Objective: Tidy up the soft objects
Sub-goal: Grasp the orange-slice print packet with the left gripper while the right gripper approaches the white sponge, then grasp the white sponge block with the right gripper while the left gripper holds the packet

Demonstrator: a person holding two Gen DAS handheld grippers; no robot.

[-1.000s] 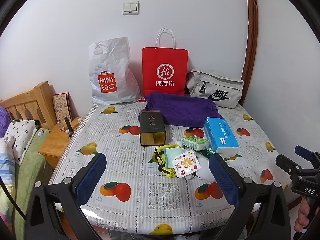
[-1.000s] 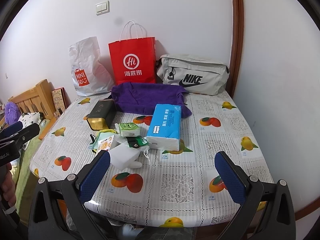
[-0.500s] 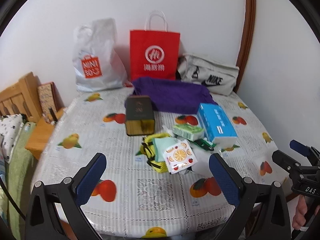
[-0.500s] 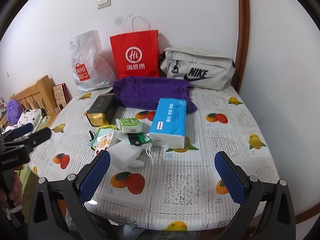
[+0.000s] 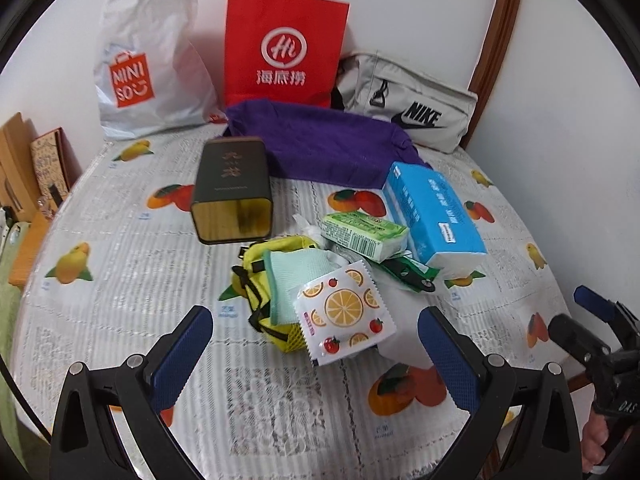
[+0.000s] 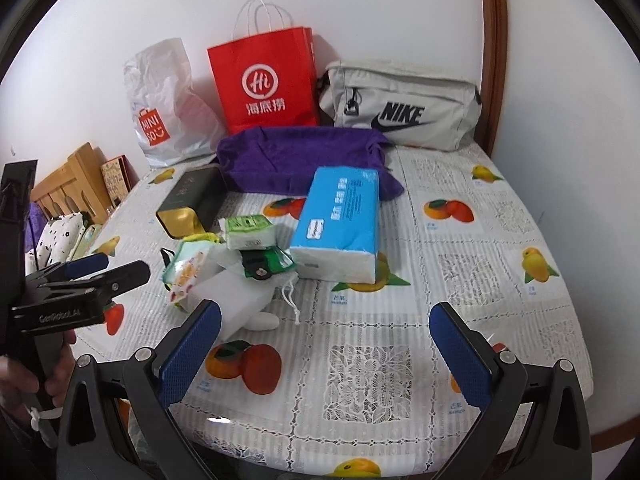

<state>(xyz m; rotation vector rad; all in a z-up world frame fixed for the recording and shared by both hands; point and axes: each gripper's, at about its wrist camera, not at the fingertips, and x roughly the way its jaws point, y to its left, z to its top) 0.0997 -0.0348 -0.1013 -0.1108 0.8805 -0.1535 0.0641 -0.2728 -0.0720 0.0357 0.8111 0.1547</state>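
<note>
Along the far edge of the table (image 6: 460,264) stood three containers: a white plastic bag (image 5: 152,60) at the far left, a red paper bag (image 5: 284,48) upright beside it, and a grey pouch (image 6: 404,108) toward the far right corner; what they held could not be seen. A purple cloth (image 5: 320,148) lay just in front of them. A dark tin (image 5: 232,192) lay on its side with its open gold mouth facing the near edge, apparently empty. Near the middle, a yellow pouch (image 5: 276,280) held a pale green cloth (image 5: 296,272), with an orange-print packet (image 5: 344,316) lying on top. Touching this pile were a green tissue pack (image 5: 364,232), a dark green wrapper (image 5: 412,276) and a white block (image 6: 236,292); the blue tissue box (image 6: 340,224) sat just right of them. The left gripper (image 5: 316,356) hung above the near edge with its jaws spread wide and holding nothing, pointing at the packet. The right gripper (image 6: 324,348) was likewise spread and holding nothing, over the near edge. Compared with a second earlier, both cameras sat lower and closer to the pile, which filled more of each view; the objects themselves had not shifted.
</note>
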